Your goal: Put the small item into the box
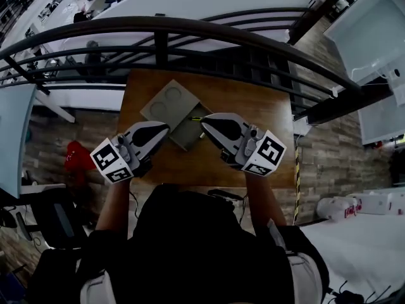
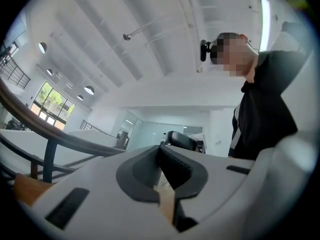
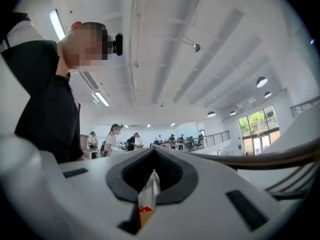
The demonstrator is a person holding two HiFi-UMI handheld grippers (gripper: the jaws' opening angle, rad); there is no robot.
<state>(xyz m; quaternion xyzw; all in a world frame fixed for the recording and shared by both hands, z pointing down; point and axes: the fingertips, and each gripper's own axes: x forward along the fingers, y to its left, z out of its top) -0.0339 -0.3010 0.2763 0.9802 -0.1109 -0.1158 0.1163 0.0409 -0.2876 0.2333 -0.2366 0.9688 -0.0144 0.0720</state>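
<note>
Right gripper (image 3: 152,158) clamps small item (image 3: 148,190) — perhaps a sachet, half hidden.

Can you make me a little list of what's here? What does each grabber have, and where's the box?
table: wooden table
box: grey box, open, in the middle of the table
lid: lid lies open at the box's far left
right gripper: shut on a small packet, tip above the box
left gripper: shut on a thin tan edge, seemingly the box's
packet in box: not yet
</note>
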